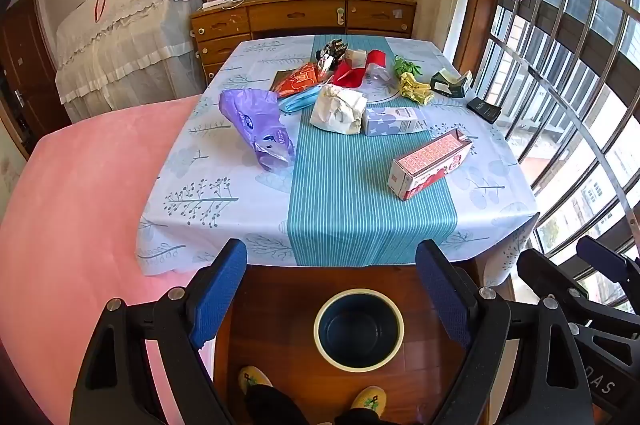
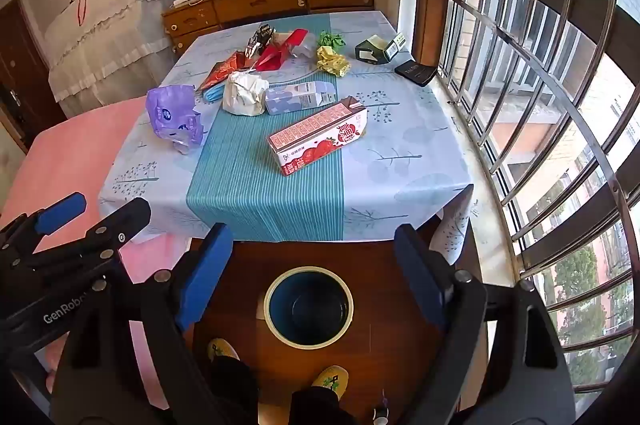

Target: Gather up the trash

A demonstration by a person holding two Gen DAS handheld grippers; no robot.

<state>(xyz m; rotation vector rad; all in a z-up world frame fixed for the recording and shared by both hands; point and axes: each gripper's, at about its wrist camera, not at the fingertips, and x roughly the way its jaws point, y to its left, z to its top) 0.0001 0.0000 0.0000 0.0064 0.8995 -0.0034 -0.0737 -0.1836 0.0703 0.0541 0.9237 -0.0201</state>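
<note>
Both grippers empty, jaws wide, above bin point(image 1: 359, 329).
Trash sat untouched on table point(image 1: 224, 193); nearest strawberry carton point(image 2: 318, 140) best taken by right gripper point(image 2: 312, 265) across its narrow sides.

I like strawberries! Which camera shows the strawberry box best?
The right wrist view: the strawberry box lies near the middle, its strawberry side facing the camera. In the left wrist view the same box sits off to the right, showing mostly its patterned top.
</note>
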